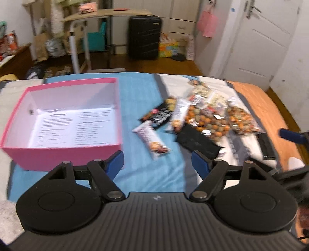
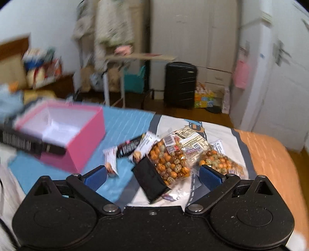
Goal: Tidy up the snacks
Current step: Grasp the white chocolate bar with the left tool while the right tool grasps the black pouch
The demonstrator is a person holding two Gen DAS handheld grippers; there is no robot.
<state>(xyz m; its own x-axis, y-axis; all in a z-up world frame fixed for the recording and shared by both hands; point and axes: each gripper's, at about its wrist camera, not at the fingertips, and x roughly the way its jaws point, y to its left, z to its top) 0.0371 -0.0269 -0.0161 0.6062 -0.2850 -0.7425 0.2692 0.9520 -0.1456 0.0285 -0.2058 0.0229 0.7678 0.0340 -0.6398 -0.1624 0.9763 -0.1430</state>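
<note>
We're in somebody's bedroom at home: everything sits on a bed (image 1: pixel 158 173) with a patchwork cover. Past it we see a black suitcase (image 1: pixel 144 36), a white wardrobe (image 2: pixel 193 38) with drawers, a panelled door (image 1: pixel 260 38) and bags piled on the wooden floor (image 1: pixel 154 65).

White walls and a wooden floor (image 1: pixel 170 64) are seen. A black suitcase (image 1: pixel 144 37) is stood against white cabinets (image 1: pixel 181 17), beside a white-legged side table (image 1: pixel 108 13). A white panelled door (image 1: pixel 260 38) is shut at right. Clutter is piled at left.
</note>
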